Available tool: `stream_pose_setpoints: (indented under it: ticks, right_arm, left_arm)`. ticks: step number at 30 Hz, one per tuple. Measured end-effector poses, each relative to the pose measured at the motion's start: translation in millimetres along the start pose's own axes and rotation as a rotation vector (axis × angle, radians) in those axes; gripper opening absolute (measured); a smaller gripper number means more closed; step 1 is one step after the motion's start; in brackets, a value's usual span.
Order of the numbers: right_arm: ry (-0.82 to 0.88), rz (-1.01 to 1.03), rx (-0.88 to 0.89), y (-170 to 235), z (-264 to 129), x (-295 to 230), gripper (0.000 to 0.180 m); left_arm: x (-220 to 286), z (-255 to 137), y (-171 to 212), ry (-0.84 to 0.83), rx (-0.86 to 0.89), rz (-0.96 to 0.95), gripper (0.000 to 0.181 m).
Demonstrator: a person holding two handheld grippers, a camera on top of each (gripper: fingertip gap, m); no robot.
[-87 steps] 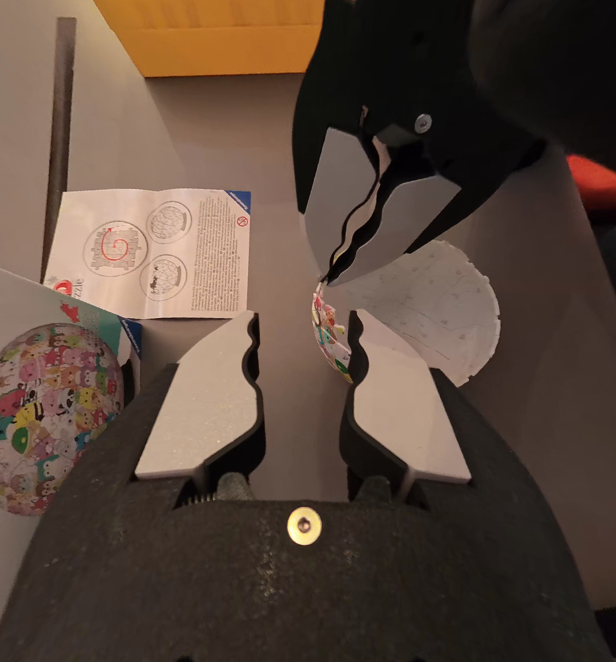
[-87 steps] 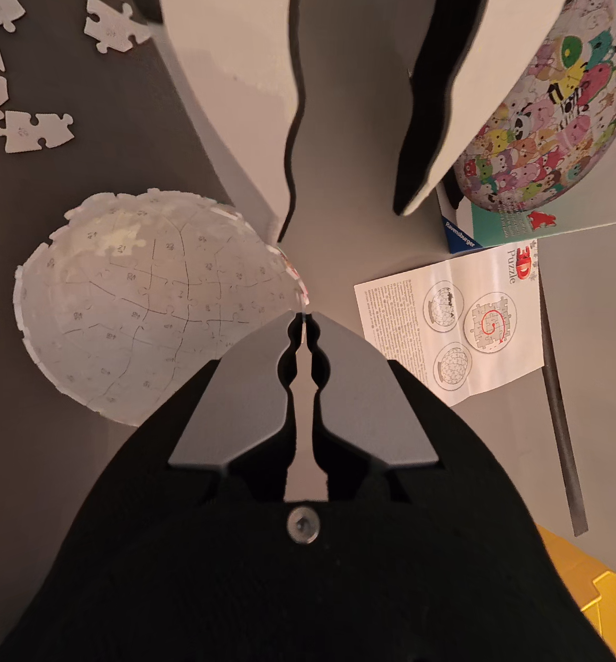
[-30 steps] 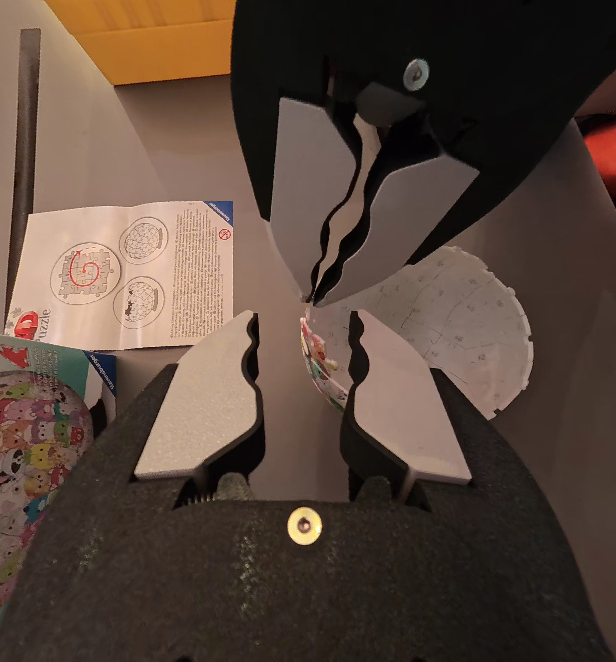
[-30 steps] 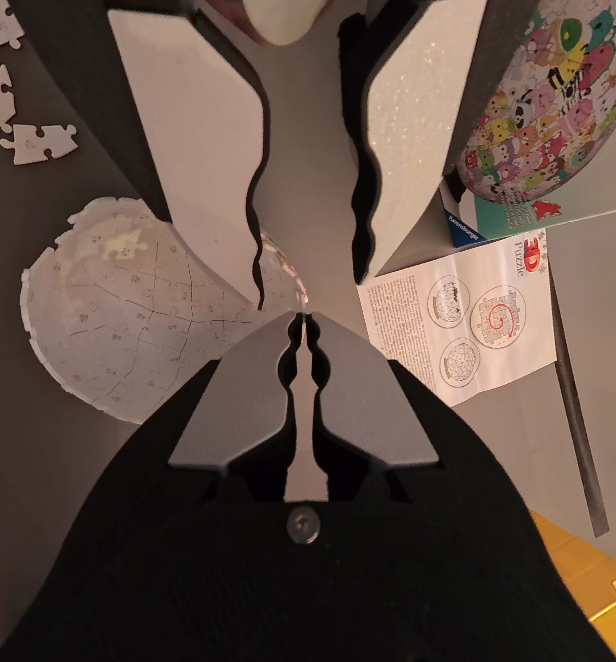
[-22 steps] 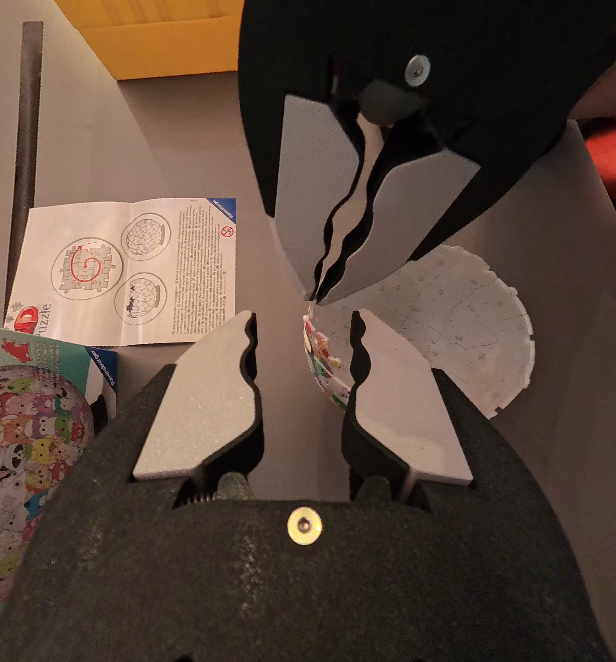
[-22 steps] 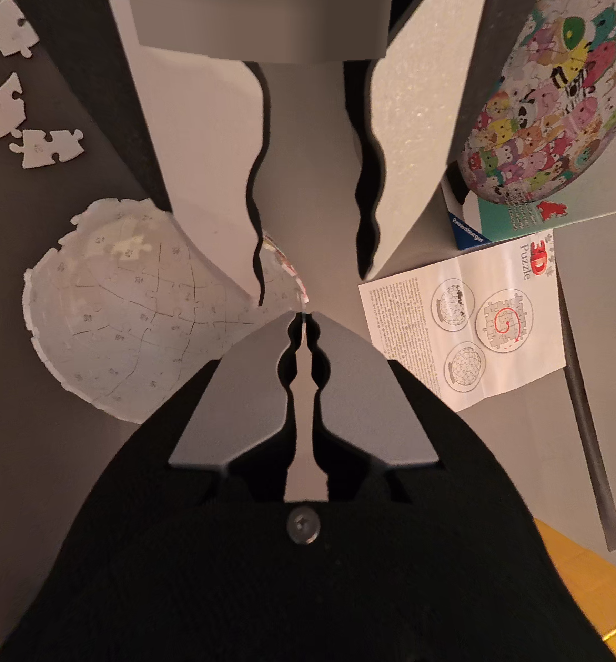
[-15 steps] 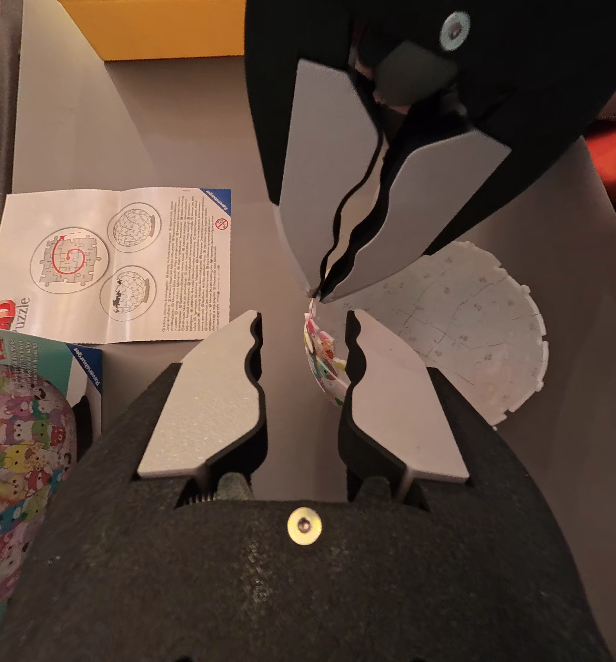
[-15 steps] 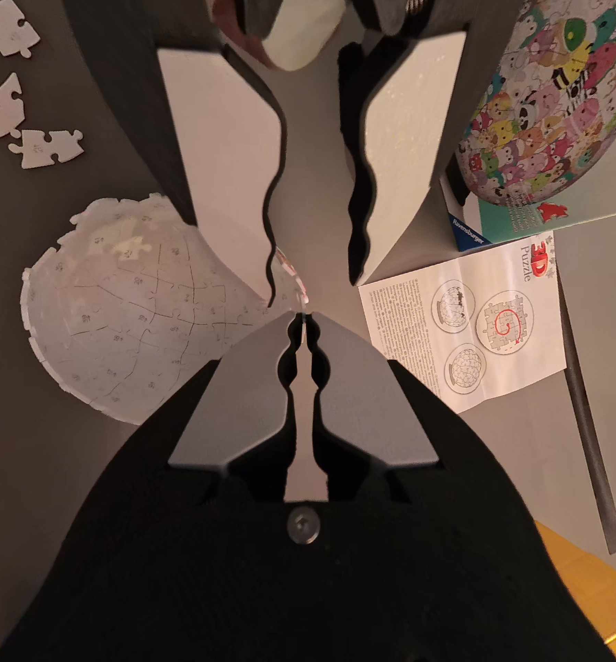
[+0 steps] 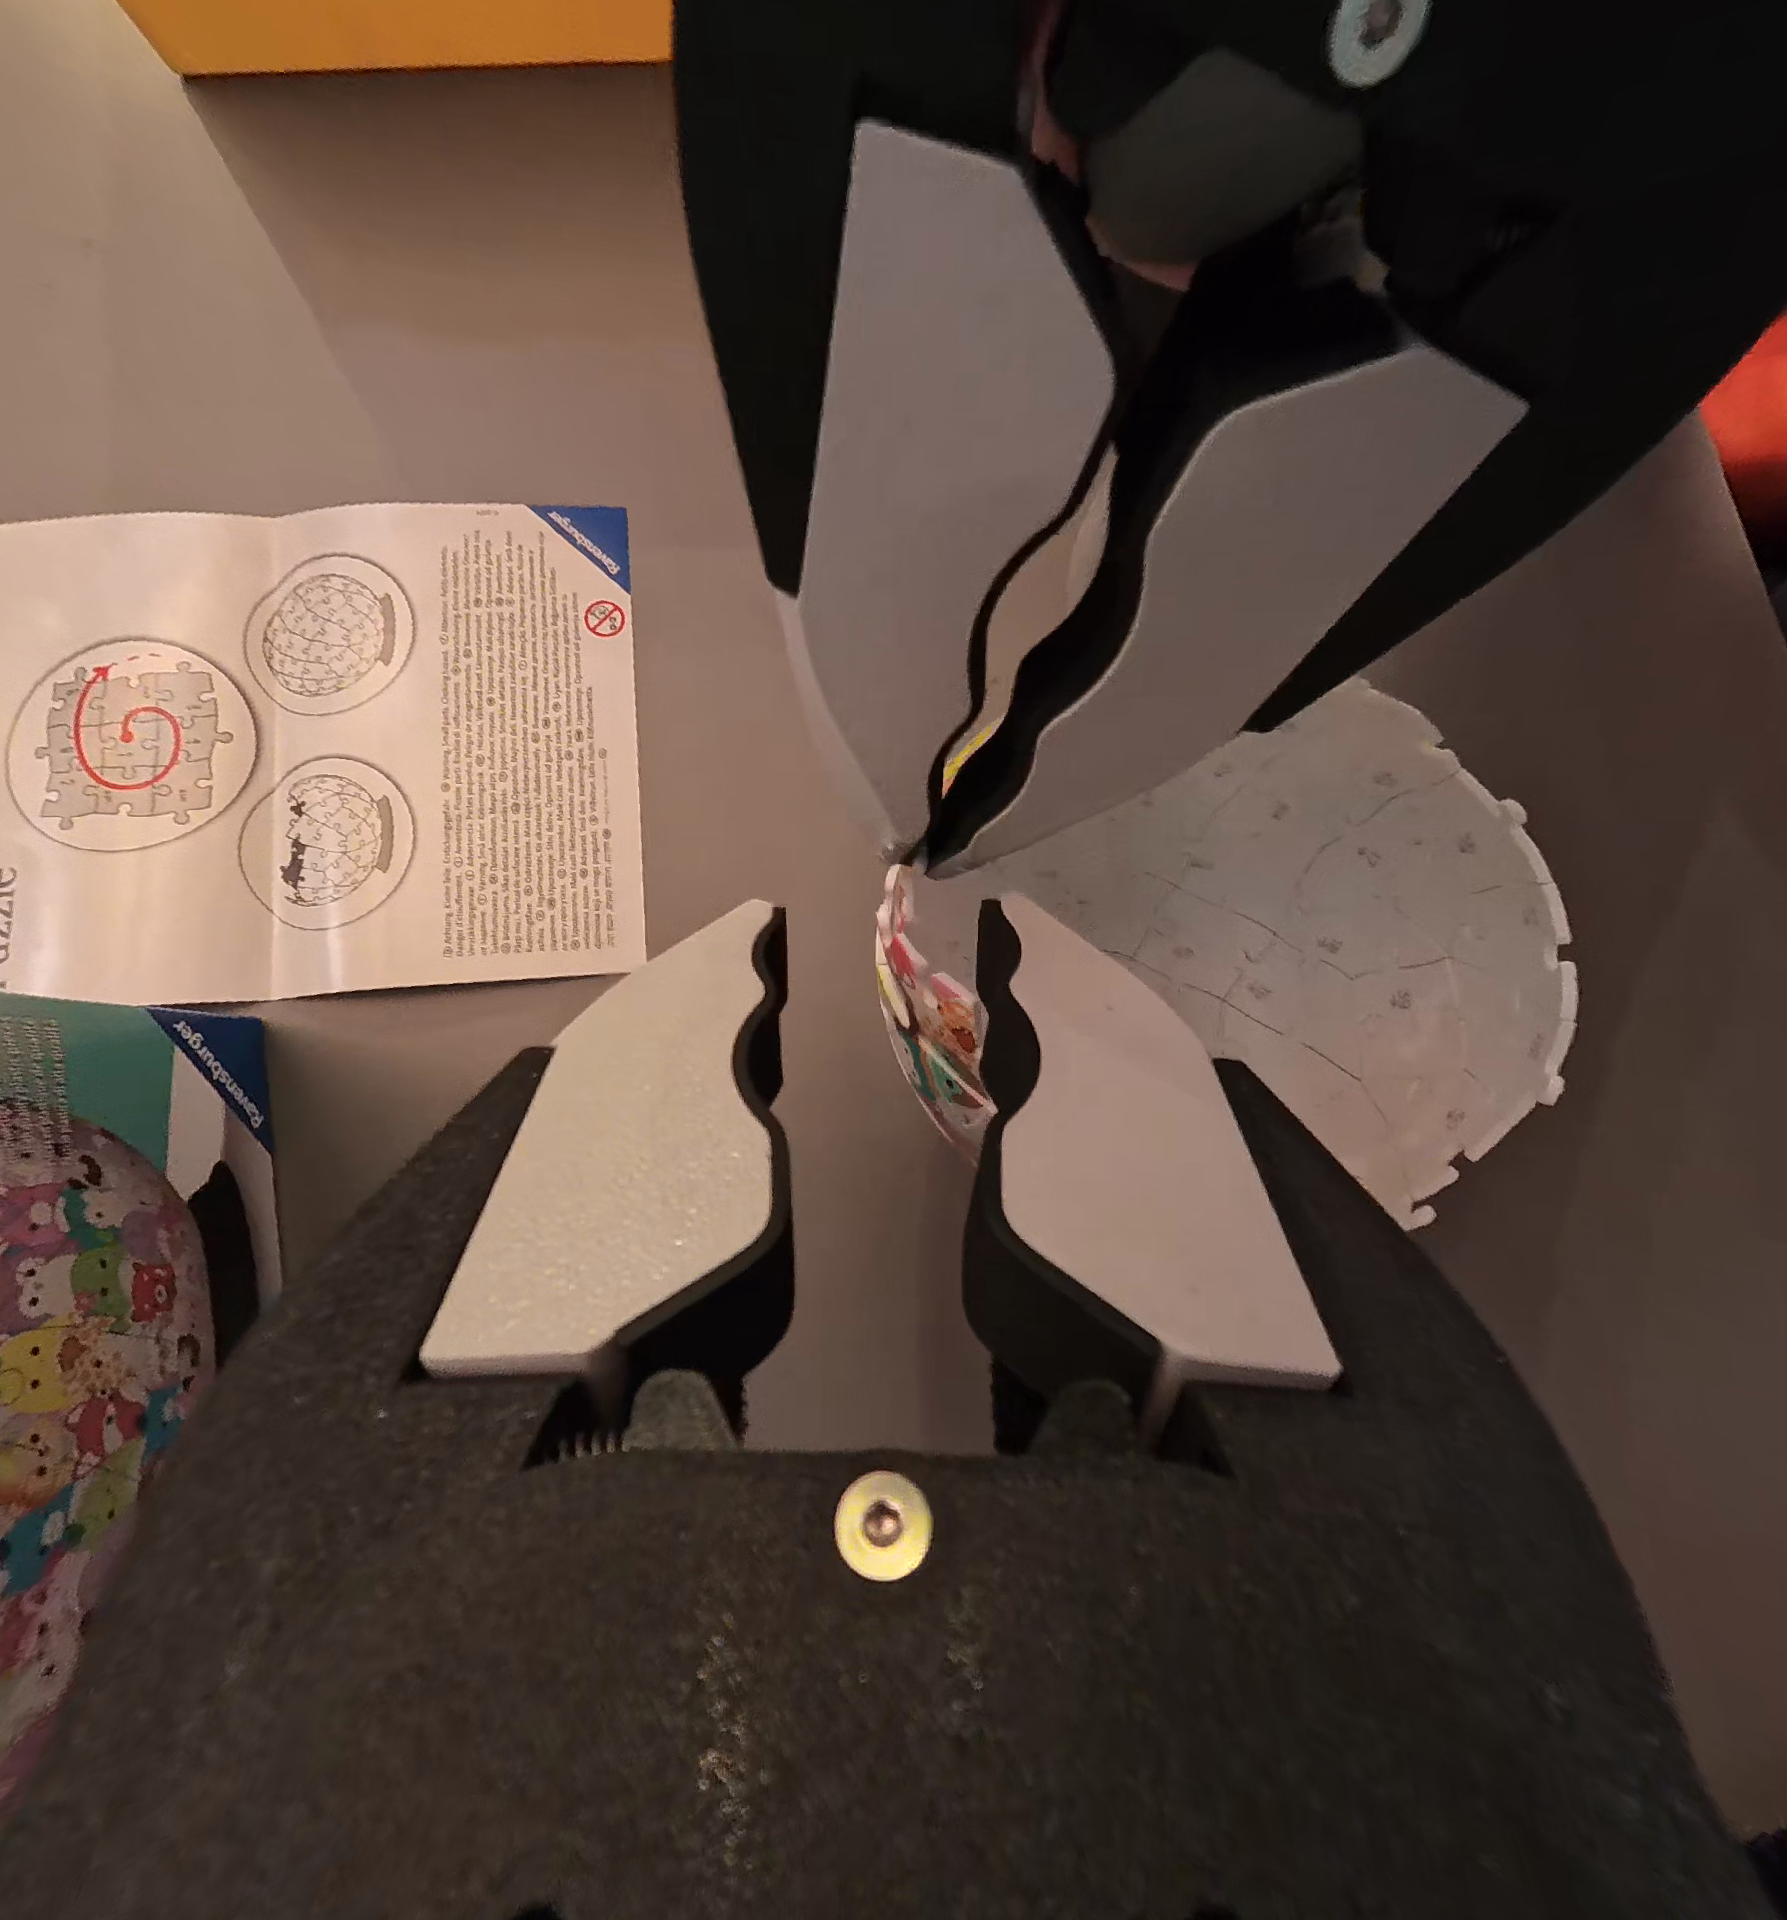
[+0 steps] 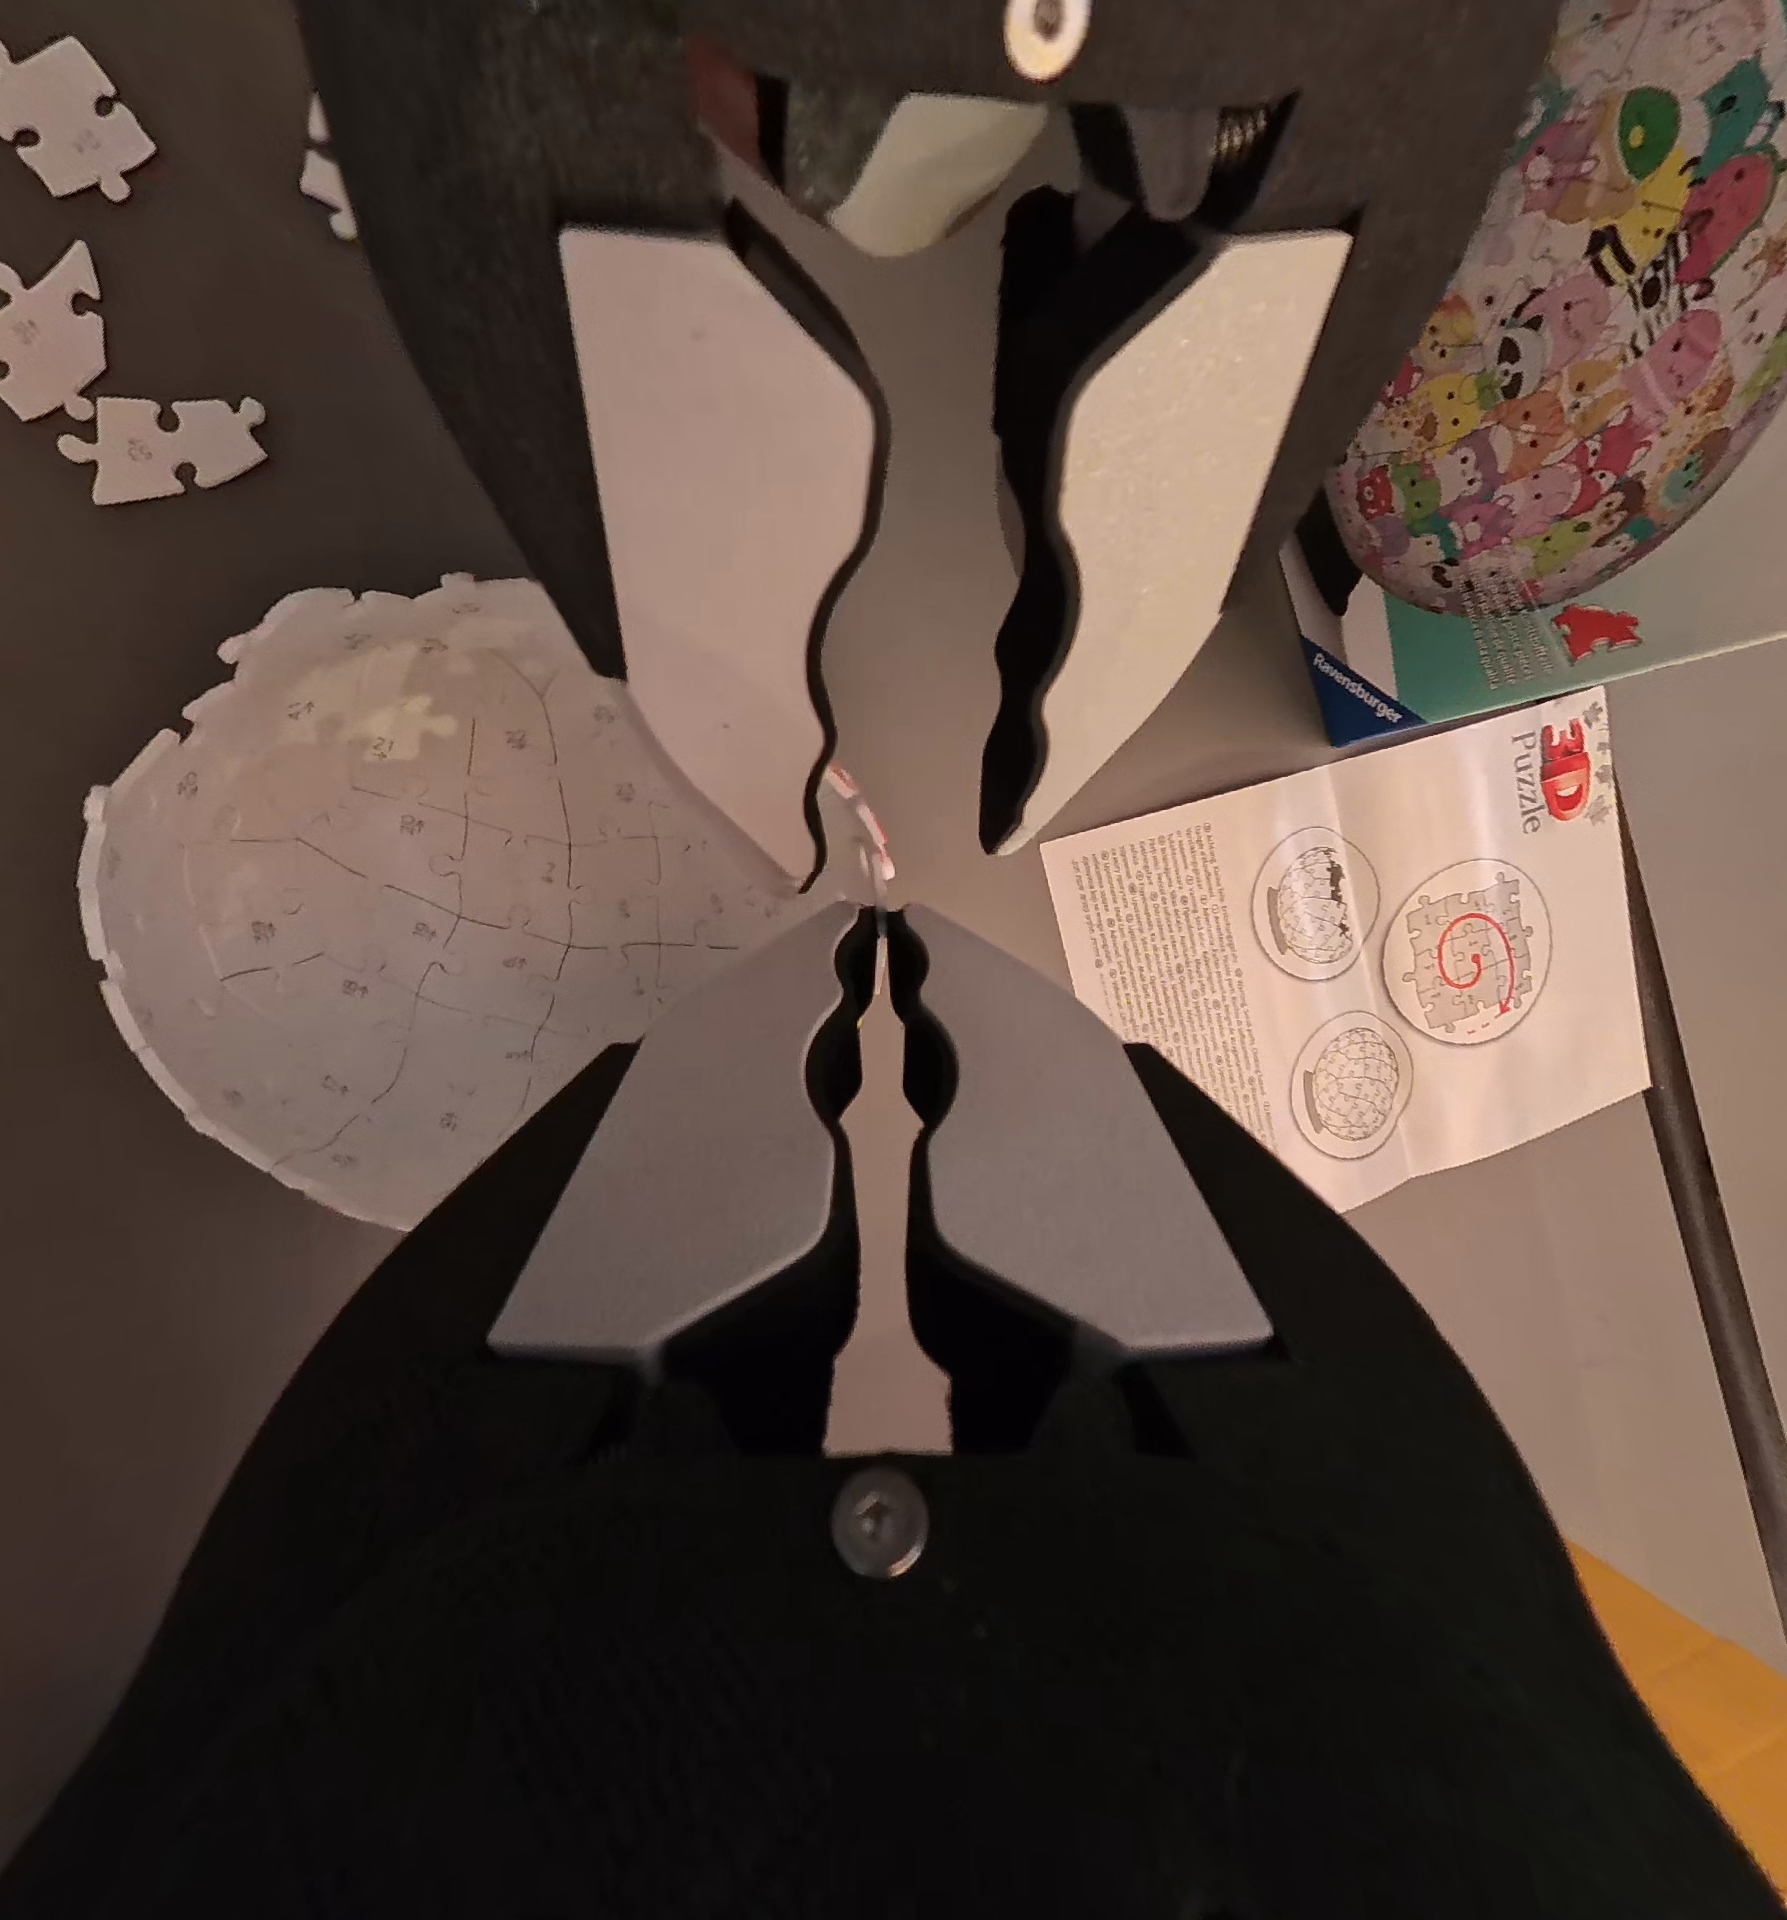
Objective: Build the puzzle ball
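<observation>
Puzzle ball assembly is at the half-shell stage: the half-built shell [image 10: 380,894] lies on its side on the grey table [image 9: 515,312], white numbered inner face showing.

Right gripper [image 10: 881,914]: fingers pressed together on the shell's rim, which passes just ahead of its tips; a sliver of a coloured piece [image 9: 956,753] shows between them in the left wrist view.

Left gripper [image 9: 878,914]: spread wide, holding nothing. Its right finger covers the shell wall and its left finger stands apart over bare table, so the printed outer edge [image 9: 925,1023] sits in the gap.

Procedure, as judged:
- Hold the right grip firm and steady, so the thin curved wall neither flexes nor pops a joint.
- Set the left fingers astride the rim and squeeze lightly.
- Avoid twisting, as the tabs may part.

Beyond the right claw, to its right, lie the instruction leaflet [image 10: 1356,966] and then the puzzle box [image 10: 1637,395]. Loose pieces [image 10: 47,332] lie far left.

Compared with 0.5 s ago:
- The left gripper is closer in, larger in the right wrist view, with its screw now visible.
- The opening of both grippers is unchanged.
- The shell is not visibly displaced.
</observation>
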State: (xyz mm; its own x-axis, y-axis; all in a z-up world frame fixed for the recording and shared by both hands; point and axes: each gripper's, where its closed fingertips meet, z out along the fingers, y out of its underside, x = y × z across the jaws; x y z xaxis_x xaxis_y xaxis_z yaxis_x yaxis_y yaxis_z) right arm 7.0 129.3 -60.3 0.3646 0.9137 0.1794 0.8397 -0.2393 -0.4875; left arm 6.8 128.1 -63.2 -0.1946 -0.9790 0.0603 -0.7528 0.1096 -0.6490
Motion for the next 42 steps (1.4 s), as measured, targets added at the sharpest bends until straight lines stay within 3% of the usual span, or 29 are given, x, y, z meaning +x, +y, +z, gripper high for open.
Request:
stream_pose_setpoints:
  ticks: [6,14,25,42]
  right_arm:
    - [-0.010,-0.008,0.029,-4.1,-3.9,-1.3,0.003]
    - [-0.035,-0.021,0.066,-7.6,-10.6,-1.6,0.003]
    - [-0.108,-0.011,0.088,-3.6,-8.3,1.7,0.003]
    - [-0.159,-0.004,0.166,-8.1,-20.1,0.7,0.003]
  left_arm:
    - [3.2,-6.3,1.2,0.045,-0.061,-0.027,0.035]
    - [-2.5,-22.7,-13.3,0.024,0.004,-0.041,0.036]
    - [-1.7,-13.5,-11.1,0.040,-0.111,-0.049,0.027]
    - [7.7,-5.3,-13.5,0.079,-0.097,-0.026,0.018]
